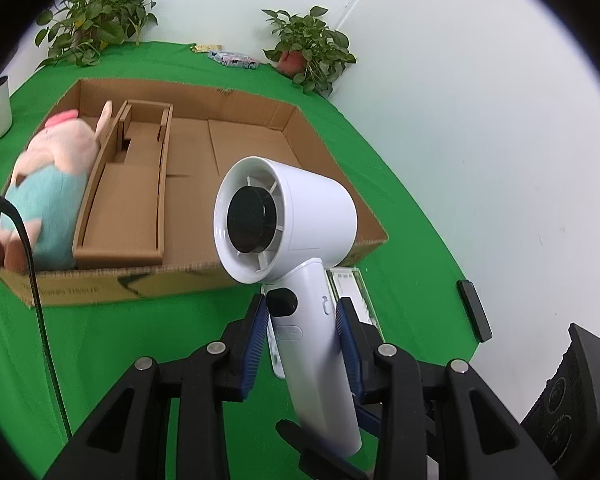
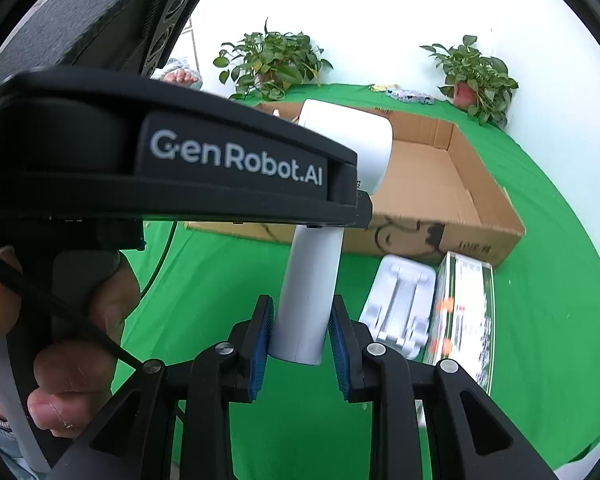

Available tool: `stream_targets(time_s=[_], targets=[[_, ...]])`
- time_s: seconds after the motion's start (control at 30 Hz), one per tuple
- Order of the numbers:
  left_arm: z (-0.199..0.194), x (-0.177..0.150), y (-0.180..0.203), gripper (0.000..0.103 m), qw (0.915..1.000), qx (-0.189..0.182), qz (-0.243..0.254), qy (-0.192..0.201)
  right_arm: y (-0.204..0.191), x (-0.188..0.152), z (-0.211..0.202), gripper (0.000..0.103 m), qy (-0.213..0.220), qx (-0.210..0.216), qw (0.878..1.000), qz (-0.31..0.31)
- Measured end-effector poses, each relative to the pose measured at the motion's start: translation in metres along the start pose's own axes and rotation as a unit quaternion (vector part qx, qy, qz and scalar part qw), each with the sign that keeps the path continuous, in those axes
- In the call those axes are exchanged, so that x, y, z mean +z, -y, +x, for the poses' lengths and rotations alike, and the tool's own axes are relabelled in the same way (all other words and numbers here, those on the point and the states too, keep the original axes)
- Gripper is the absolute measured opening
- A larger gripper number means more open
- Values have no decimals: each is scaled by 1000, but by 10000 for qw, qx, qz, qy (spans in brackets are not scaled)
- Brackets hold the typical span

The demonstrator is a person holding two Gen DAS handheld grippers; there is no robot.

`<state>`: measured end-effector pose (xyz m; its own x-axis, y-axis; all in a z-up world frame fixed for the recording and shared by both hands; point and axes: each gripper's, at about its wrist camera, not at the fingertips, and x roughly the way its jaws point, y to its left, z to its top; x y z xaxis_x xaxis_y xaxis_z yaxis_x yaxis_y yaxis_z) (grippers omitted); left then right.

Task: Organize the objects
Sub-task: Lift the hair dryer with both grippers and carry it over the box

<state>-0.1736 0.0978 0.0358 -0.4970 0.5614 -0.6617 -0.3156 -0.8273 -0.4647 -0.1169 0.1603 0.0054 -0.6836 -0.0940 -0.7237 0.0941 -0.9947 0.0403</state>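
Two grippers: you have both clamped on one white hair dryer (image 1: pixel 288 220), each on its handle.
Left gripper (image 1: pixel 302 344): pads pressed on the handle just under the dryer's head.
Right gripper (image 2: pixel 300 336): pads pressed on the handle's lower end.
Dryer's place: lifted off the green bench (image 1: pixel 140 340), just before the near wall of the cardboard box (image 1: pixel 148 280).
Long axis: handle runs up from your grippers toward the box; head on top.
Box content: plush pig (image 1: pixel 48 184) at its left end; the right part is free.
Nearer hand: I judge the left, it sits closer to the box.
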Motion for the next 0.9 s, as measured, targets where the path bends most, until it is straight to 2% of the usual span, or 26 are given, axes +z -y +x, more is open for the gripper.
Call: stream_targets(time_s=[0.23,0.5,0.7,0.9], targets=[[12,56,-7,33,10000,-49,28,23,17,49,14,26,115,6,9999,25],[47,121,-27,33,9999,48,-29,-115,43,117,51,26,-8,120,9998,154],[86,140,-57,34,9979,349,-326,-439,64,146,105,26,-345,548,9970,414],[123,139,-75,34,9927,704,-462,-869,78,146,155,26,-675,965,9907,682]])
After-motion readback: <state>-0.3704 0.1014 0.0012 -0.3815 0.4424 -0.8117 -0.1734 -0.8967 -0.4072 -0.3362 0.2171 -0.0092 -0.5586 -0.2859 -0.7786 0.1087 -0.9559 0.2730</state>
